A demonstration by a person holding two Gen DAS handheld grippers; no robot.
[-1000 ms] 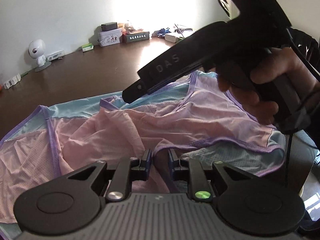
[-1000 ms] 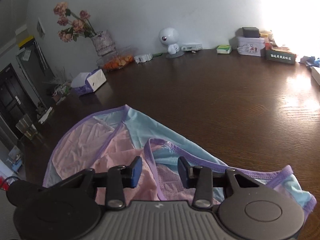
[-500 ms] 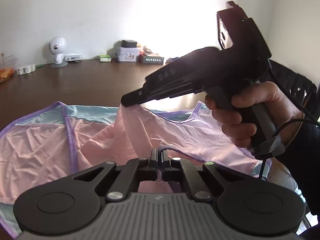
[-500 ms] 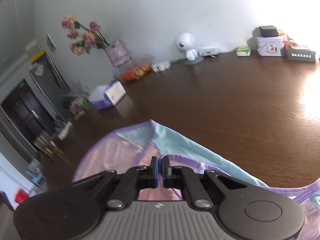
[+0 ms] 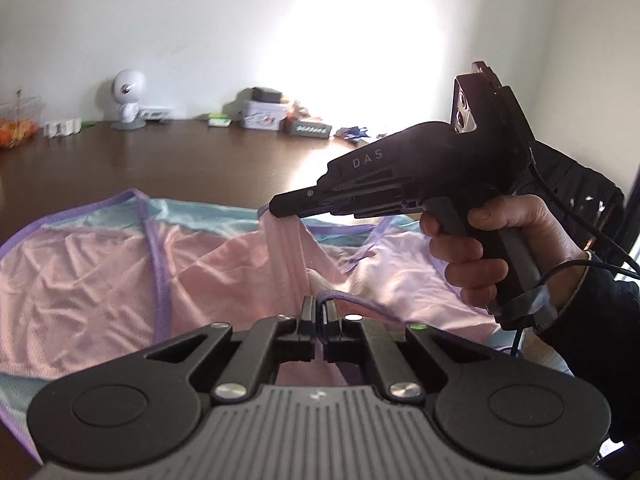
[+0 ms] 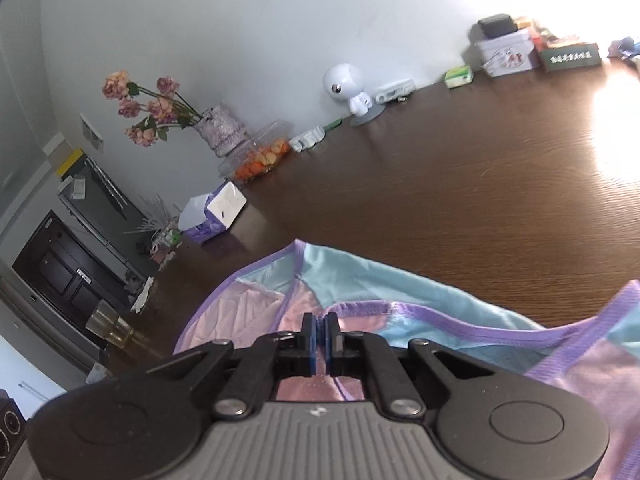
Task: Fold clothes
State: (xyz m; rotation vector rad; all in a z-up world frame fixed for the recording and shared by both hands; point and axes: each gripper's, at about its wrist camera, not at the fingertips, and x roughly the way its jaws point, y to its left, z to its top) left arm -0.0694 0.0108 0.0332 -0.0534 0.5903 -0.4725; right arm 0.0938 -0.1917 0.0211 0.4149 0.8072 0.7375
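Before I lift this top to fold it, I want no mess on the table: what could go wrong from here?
1. Both jaws pinch only thin edges: the left gripper a purple hem, the right gripper a fold of the pink mesh top. Either could slip out.
2. The bunched cloth between the grippers may fold in creased.
3. A wide sweep could drag fabric towards the tissue box.

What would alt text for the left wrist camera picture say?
A black left gripper, shut on a pink garment with purple trim, on a dark table. A hand holds the right gripper, pinching the fabric higher up.
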